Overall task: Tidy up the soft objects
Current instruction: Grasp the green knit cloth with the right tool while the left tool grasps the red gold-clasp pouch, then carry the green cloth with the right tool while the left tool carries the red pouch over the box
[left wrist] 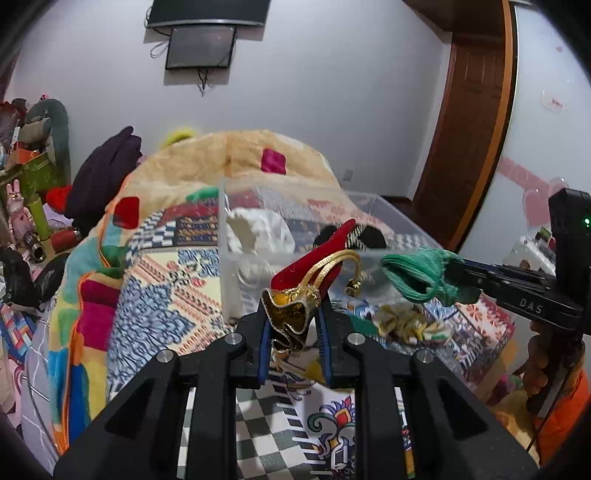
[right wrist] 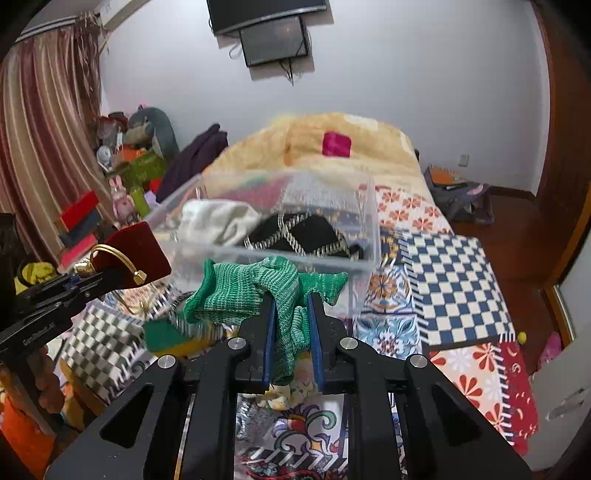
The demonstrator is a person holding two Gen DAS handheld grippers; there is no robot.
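The lower end of the red and gold cloth (left wrist: 295, 314) is hidden between the fingers of the left tongs (left wrist: 293, 332). Likewise the green knit (right wrist: 255, 291) vanishes down into the right tongs (right wrist: 290, 332), its bottom out of sight. Through the clear bin (right wrist: 365, 236) the white cloth (right wrist: 214, 221) and the black trimmed piece (right wrist: 306, 232) show only in part behind the hazy wall. The yellowish bundle (left wrist: 410, 323) on the bed is blurred. The wall screen (left wrist: 207, 13) is cut by the top edge.
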